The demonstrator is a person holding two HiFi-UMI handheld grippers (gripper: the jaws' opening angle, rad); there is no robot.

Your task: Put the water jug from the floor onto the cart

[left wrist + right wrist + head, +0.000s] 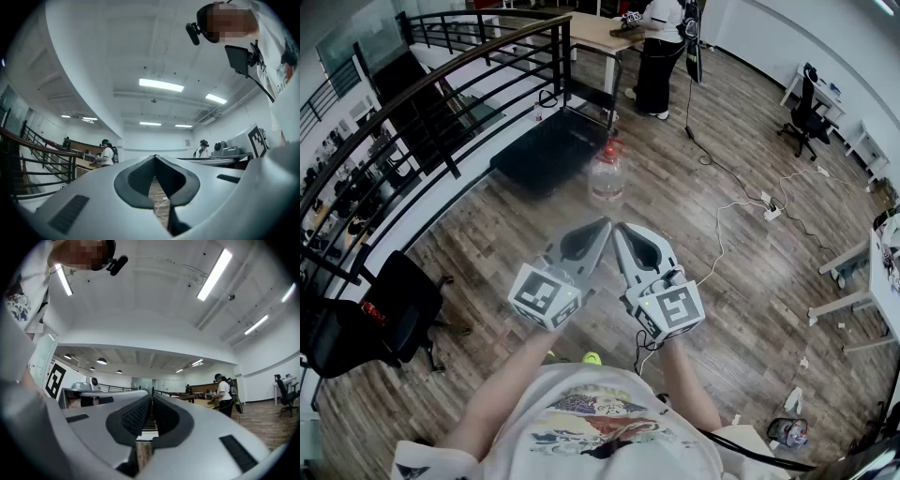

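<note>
Left gripper [596, 232]: jaws together, nothing between them; centre of frame.
Right gripper [623, 232]: jaws together, empty; just beside the left gripper.
Water jug [607, 175]: upright on the floor [741, 309], upper centre, above the gripper tips.
Cart [546, 150]: black, just left of the jug.

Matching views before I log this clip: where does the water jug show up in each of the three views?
Head view: the water jug stands on the wooden floor at upper centre, just right of the black cart.
Left gripper view: not in it.
Right gripper view: not in it.
Shared landmark: the person in a white shirt at the desk.
</note>
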